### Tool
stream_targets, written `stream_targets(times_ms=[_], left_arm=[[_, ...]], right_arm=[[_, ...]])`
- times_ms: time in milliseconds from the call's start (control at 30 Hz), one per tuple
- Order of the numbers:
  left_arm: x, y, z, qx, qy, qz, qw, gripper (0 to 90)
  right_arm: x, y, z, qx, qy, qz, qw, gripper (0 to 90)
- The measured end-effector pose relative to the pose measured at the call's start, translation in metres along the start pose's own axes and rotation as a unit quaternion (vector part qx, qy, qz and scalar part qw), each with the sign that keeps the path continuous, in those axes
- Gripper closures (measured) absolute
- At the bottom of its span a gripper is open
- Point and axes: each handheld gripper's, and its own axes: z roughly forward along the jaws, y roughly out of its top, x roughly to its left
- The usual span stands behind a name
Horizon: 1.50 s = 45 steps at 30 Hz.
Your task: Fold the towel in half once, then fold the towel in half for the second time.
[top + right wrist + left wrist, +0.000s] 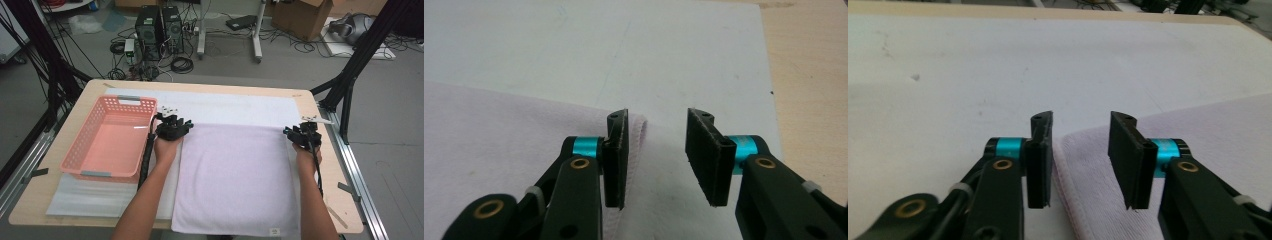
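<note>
Two grippers: left gripper (1080,160) and right gripper (656,160), jaws parted, nothing pinched.
Left pads (1040,165): straddle the towel's far left corner, hem between them, not pressed.
Right pads (616,160): astride the far right corner.
Towel (235,175): flat mid-table, beside the basket (112,137).
Step, judged: pinch both corners; lower the pads evenly, catch the hem only.
Materials: lilac terry, stitched hem; white mat (225,107), smooth; pink lattice plastic.

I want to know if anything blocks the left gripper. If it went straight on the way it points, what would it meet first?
Probably nothing soon: ahead of the left gripper lies the towel's far corner, then bare white mat up to the table edge.
</note>
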Motion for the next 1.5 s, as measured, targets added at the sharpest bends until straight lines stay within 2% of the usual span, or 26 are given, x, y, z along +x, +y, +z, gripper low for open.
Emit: stream_targets(times_ms=[100, 200, 300, 333, 433, 500, 533, 567, 600, 667, 767, 833, 900, 933, 1033, 1067, 1100, 1133, 1233, 1300, 1333, 1433, 1500], left_arm=[[-0.003, 0.002, -0.006, -0.003, -0.034, 0.007, 0.9994, 46.2], [-0.008, 0.005, -0.013, 0.001, -0.056, 0.014, 0.9983, 38.6], [-0.015, 0.007, -0.020, -0.009, -0.073, 0.021, 0.9971, 28.8], [-0.017, 0.008, -0.023, -0.013, -0.083, 0.023, 0.9962, 25.5], [-0.025, 0.009, -0.032, -0.025, -0.093, 0.031, 0.9948, 17.0], [-0.029, 0.009, -0.038, -0.034, -0.104, 0.035, 0.9934, 16.8], [-0.031, 0.008, -0.041, -0.037, -0.108, 0.040, 0.9926, 16.8], [-0.033, 0.008, -0.043, -0.039, -0.112, 0.045, 0.9920, 17.0], [-0.035, 0.007, -0.046, -0.042, -0.115, 0.048, 0.9914, 17.5], [-0.038, 0.006, -0.052, -0.041, -0.122, 0.056, 0.9901, 18.1], [-0.043, 0.001, -0.060, -0.042, -0.140, 0.066, 0.9870, 21.2], [-0.044, -0.004, -0.066, -0.042, -0.157, 0.064, 0.9847, 24.0], [-0.043, -0.009, -0.070, -0.041, -0.176, 0.062, 0.9816, 24.0], [-0.044, -0.011, -0.072, -0.041, -0.181, 0.067, 0.9804, 24.2], [-0.045, -0.019, -0.079, -0.066, -0.194, 0.087, 0.9749, 23.7], [-0.046, -0.021, -0.081, -0.072, -0.193, 0.096, 0.9739, 23.6], [-0.046, -0.022, -0.083, -0.073, -0.188, 0.105, 0.9738, 23.6], [-0.046, -0.024, -0.084, -0.071, -0.182, 0.105, 0.9751, 23.6], [-0.042, -0.027, -0.085, -0.045, -0.168, 0.083, 0.9813, 20.1], [-0.039, -0.028, -0.084, -0.038, -0.156, 0.075, 0.9842, 18.7], [-0.038, -0.029, -0.084, -0.038, -0.153, 0.074, 0.9847, 18.0], [-0.036, -0.028, -0.082, -0.049, -0.159, 0.068, 0.9836, 17.7], [-0.035, -0.027, -0.081, -0.049, -0.156, 0.065, 0.9844, 18.2]], right_arm=[[-0.002, 0.001, -0.012, -0.004, 0.013, -0.004, 0.9999, 53.5], [-0.003, 0.001, -0.026, -0.012, 0.033, -0.005, 0.9994, 46.1], [-0.003, -0.003, -0.041, -0.016, 0.072, -0.005, 0.9973, 40.4], [-0.002, -0.005, -0.046, -0.016, 0.073, -0.011, 0.9972, 39.0], [0.000, -0.014, -0.061, -0.018, 0.084, -0.034, 0.9957, 38.5], [0.002, -0.021, -0.071, -0.021, 0.091, -0.051, 0.9943, 35.9], [0.003, -0.025, -0.076, -0.025, 0.098, -0.052, 0.9935, 35.3], [0.005, -0.030, -0.080, -0.029, 0.110, -0.055, 0.9920, 34.8], [0.008, -0.035, -0.084, -0.035, 0.119, -0.070, 0.9898, 33.3], [0.013, -0.043, -0.089, -0.037, 0.132, -0.087, 0.9868, 26.5], [0.018, -0.051, -0.096, -0.034, 0.154, -0.099, 0.9825, 20.3], [0.018, -0.051, -0.100, -0.035, 0.173, -0.092, 0.9800, 17.6], [0.018, -0.051, -0.107, -0.051, 0.170, -0.086, 0.9803, 17.5], [0.017, -0.051, -0.110, -0.059, 0.175, -0.086, 0.9789, 17.4], [0.015, -0.051, -0.116, -0.067, 0.172, -0.087, 0.9791, 17.4], [0.014, -0.051, -0.117, -0.070, 0.169, -0.086, 0.9794, 17.3], [0.014, -0.051, -0.118, -0.071, 0.166, -0.086, 0.9799, 17.3], [0.014, -0.051, -0.118, -0.072, 0.165, -0.087, 0.9799, 17.3], [0.015, -0.053, -0.116, -0.062, 0.155, -0.093, 0.9815, 17.3], [0.015, -0.053, -0.115, -0.059, 0.155, -0.093, 0.9817, 17.2], [0.016, -0.053, -0.114, -0.058, 0.156, -0.093, 0.9817, 17.2], [0.018, -0.053, -0.113, -0.056, 0.156, -0.094, 0.9817, 17.2], [0.018, -0.053, -0.111, -0.053, 0.156, -0.095, 0.9817, 17.2]])
